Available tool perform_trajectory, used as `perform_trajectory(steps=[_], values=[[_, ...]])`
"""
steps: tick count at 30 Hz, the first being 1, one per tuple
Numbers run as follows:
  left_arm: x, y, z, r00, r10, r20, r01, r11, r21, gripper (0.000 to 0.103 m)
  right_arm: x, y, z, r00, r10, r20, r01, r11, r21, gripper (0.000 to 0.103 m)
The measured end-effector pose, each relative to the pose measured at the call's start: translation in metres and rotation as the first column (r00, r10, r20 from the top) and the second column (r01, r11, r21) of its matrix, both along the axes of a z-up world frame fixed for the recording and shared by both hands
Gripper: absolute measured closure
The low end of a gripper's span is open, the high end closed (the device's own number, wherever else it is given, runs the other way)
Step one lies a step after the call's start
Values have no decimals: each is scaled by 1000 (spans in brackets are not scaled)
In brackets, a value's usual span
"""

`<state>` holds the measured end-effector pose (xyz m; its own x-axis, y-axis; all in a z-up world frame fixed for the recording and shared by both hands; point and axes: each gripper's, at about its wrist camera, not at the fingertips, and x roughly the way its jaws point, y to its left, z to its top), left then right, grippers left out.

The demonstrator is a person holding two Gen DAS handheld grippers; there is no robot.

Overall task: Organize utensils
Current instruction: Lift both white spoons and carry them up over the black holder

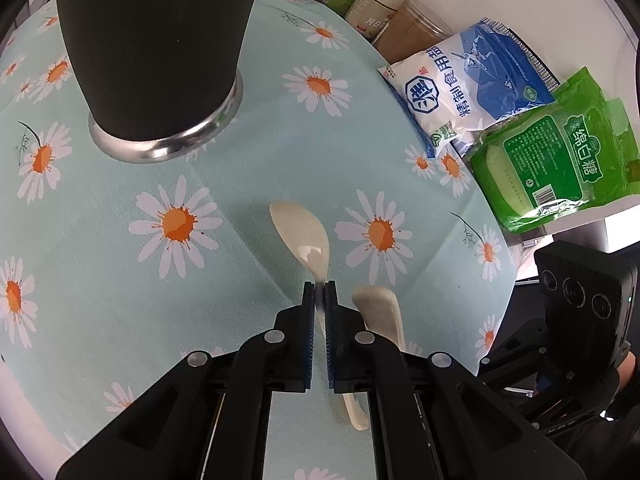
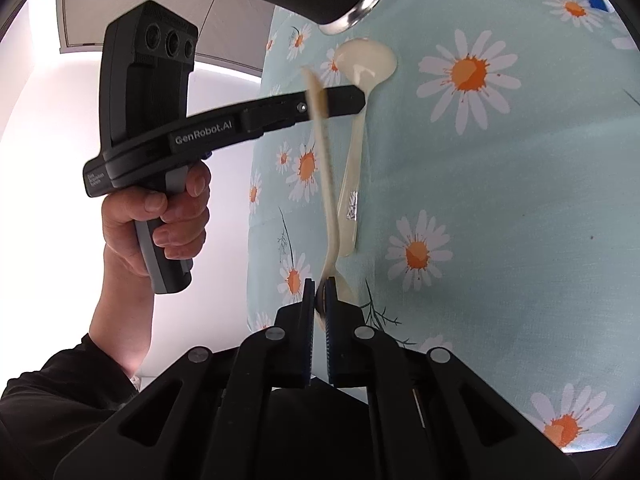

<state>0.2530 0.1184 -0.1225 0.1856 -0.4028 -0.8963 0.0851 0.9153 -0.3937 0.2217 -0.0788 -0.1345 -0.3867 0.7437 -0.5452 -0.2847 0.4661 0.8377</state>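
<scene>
Both claws pinch cream spoons: the left claw point(image 1: 319, 286) clamps one spoon point(image 1: 302, 232) at its neck, lower centre, while the right claw point(image 2: 319, 284) grips the second spoon point(image 2: 326, 168); the likely next move is lifting them to the black cup point(image 1: 156, 40), upper left.

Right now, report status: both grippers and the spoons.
Left gripper shut on one cream spoon. Right gripper shut on second spoon. Black cup ahead, path unobstructed.

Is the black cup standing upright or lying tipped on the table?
Upright: the black cup rests its steel base ring flat on the daisy tablecloth.
</scene>
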Motion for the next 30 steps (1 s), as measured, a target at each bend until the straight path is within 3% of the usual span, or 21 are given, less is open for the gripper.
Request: perform_trajectory(steps=[10,16,23,30], values=[[-7,6,8,997,67,25,-67,998,-8,100,21,-13,7,1000,-26,5,26,999,37,98],[-18,9,37,987,133,91,-133,991,-9,100,40,-7,23,999,-22,45,18,996,86,98],[-39,8,76,955,221,197,-224,975,-10,100,61,5,50,991,0,132,-19,989,147,98],[-59,6,120,893,303,333,-319,948,-7,100,81,19,82,976,22,217,-72,973,222,98]])
